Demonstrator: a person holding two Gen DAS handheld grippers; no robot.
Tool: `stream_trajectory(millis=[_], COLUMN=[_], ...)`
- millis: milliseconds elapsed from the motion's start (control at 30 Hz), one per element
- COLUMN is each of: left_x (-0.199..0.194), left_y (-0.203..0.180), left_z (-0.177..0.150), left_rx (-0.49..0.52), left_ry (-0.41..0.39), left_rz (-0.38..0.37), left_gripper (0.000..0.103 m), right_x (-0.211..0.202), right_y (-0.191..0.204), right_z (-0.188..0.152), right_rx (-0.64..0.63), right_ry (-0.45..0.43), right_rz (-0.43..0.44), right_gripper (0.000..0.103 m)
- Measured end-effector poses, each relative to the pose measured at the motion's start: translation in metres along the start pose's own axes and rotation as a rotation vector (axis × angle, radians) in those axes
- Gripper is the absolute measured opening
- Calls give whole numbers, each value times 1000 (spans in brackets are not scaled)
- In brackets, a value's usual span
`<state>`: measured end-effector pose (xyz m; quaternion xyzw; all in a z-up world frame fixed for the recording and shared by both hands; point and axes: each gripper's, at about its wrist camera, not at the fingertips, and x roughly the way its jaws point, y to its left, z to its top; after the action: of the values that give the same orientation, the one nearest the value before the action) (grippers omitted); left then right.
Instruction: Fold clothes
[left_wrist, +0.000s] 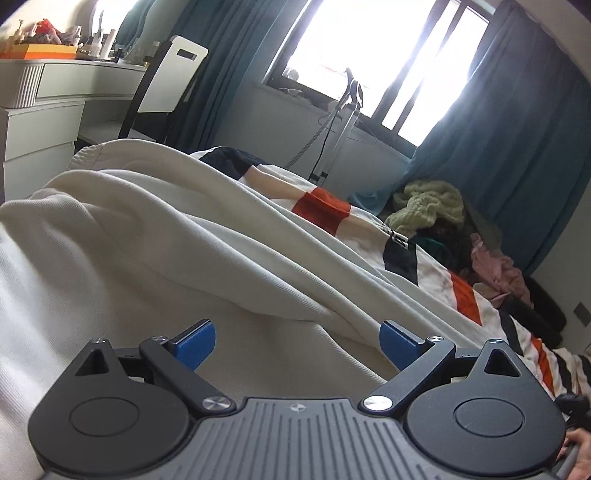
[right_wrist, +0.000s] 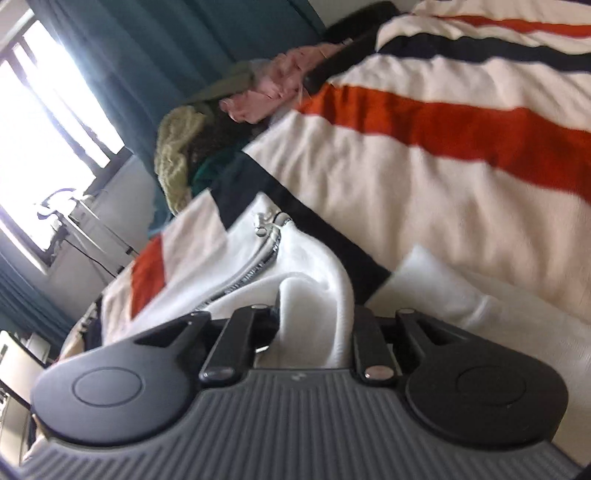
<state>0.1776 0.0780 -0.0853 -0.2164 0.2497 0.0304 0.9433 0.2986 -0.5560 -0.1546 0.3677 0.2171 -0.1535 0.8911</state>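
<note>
Right wrist view: white sweater on striped blanket, soft, thick, floppy — best grabbed at hem. Right gripper pinches its fold. Left gripper spread wide, nothing inside — clothes pile beyond.

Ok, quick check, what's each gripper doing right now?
Left gripper: open, holding nothing, over the white garment.
Right gripper: shut on white garment fabric bunched between its fingers.
</note>
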Motion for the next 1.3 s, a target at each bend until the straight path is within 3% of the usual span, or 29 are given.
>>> stream_trajectory(millis=[167, 267, 333, 367, 400, 433, 600, 767, 1000, 1100, 1300], left_x=[-10, -14, -17, -19, -21, -23, -37, -64, -107, -120, -138], left_y=[-7, -16, -22, -25, -27, -29, -38, -43, -25, 1, 77], left_z=[2, 1, 0, 0, 0, 0, -3, -8, -14, -11, 12], left_rx=[45, 114, 157, 169, 175, 180, 240, 290, 285, 206, -126], left_ry=[4, 9, 11, 13, 15, 17, 10, 1, 6, 35, 126], left_rz=[14, 19, 21, 17, 10, 1, -24, -42, -3, 60, 167], left_gripper=[97, 97, 97, 97, 97, 97, 97, 97, 97, 97, 97], right_x=[-2, -11, -25, -31, -37, -49, -122, -209, -273, -270, -266], right_y=[2, 7, 13, 17, 21, 27, 74, 108, 121, 118, 106], right_z=[-1, -4, -9, -10, -10, -11, -31, -70, -109, -112, -103], right_rx=[5, -78, -144, -161, -179, -195, -348, -473, -569, -557, -490], right_ry=[-16, -42, -56, -61, -68, -81, -104, -49, -61, -41, -45], right_rz=[-36, -54, -93, -106, -116, -104, -36, 132, 163, 116, 44], right_gripper=[17, 22, 50, 59, 76, 84, 83, 82, 82, 82, 82])
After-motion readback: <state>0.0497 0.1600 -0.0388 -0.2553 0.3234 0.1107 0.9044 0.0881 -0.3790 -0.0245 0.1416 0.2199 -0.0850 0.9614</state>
